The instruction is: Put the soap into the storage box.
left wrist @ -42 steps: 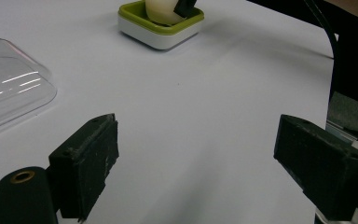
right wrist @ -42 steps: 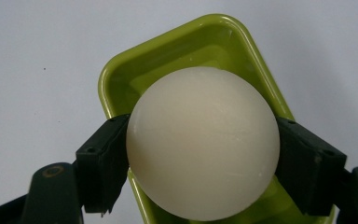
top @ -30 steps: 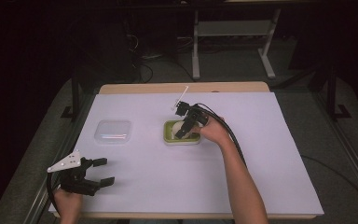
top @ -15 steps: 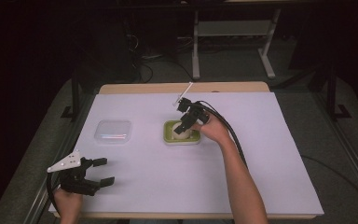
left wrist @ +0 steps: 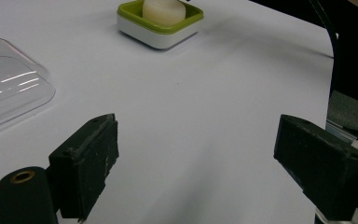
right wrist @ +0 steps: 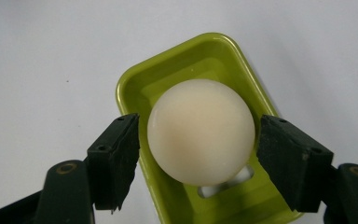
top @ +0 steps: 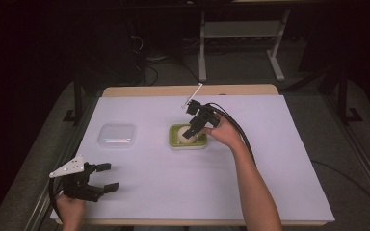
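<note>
The soap (right wrist: pixel 201 131) is a round, cream-white bar with a smooth, matte, slightly domed face and a faint warm tint toward its middle — no marks or chips are visible on it. It sits in the green soap dish (right wrist: pixel 135 88), covering most of the basin; a pale drain slot of the dish shows just below the bar's lower edge. The dish is rectangular with rounded corners, lime-green inside, and in the left gripper view its outer base is white. In the high view the soap (top: pixel 187 134) and dish (top: pixel 200 145) lie a little beyond the middle of the table (top: pixel 289 159), which is covered in white.

The right gripper (right wrist: pixel 196 140) stands over the dish, its two black jaws flanking the bar left and right. A narrow gap shows between each pad and the soap's edge, so the pads are not pressing on it; the jaws have just been opening slightly, with the soap between them. In the high view the right gripper (top: pixel 192 131) hangs above the dish, with its cable trailing along the forearm.

A clear plastic lid (top: pixel 117 136) lies flat on the table to the left of the dish, apart from it.

The left gripper (top: pixel 103 177) rests at the near left corner of the table, well apart from the dish — its jaws stand wide apart with nothing between them, as the left gripper view confirms (left wrist: pixel 196 158).
</note>
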Available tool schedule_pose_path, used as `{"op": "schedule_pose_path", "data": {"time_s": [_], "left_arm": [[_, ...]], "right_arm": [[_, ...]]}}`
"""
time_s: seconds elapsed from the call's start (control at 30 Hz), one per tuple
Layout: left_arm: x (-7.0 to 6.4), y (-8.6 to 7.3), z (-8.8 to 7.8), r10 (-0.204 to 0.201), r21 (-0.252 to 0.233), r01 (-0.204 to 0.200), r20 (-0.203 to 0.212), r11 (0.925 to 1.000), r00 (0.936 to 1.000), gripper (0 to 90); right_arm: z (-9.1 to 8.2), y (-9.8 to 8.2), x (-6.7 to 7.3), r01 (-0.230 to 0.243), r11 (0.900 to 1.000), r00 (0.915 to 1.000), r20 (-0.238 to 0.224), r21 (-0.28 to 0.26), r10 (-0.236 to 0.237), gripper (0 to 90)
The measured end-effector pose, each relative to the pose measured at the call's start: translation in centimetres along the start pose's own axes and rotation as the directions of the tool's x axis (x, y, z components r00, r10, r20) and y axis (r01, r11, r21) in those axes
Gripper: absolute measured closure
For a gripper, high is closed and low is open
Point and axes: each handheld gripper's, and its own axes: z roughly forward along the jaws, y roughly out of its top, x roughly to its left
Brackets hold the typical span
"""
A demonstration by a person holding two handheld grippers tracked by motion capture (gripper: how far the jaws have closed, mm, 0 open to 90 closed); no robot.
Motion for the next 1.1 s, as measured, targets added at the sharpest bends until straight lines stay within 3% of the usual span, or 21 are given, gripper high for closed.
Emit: {"op": "schedule_pose_path", "data": {"time_s": [0.17,0.9,1.1], "left_arm": [[-0.1,0.0,0.0,-0.001,-0.002,0.001,0.000,1.0000,1.0000,13.1],[0.0,0.0,0.2,-0.004,0.005,0.004,0.006,1.0000,1.0000,13.1],[0.0,-0.1,0.2,-0.007,0.001,0.007,0.004,1.0000,1.0000,13.1]], "right_arm": [[-0.4,-0.3,0.4,0.018,1.000,0.9997,0.015,-0.012,-0.018,28.1],[-2.1,-2.9,1.6,0.002,0.999,0.9999,-0.010,-0.037,-0.003,25.1],[-2.7,-4.0,2.3,0.009,0.997,0.9999,-0.007,-0.072,-0.009,25.3]]}}
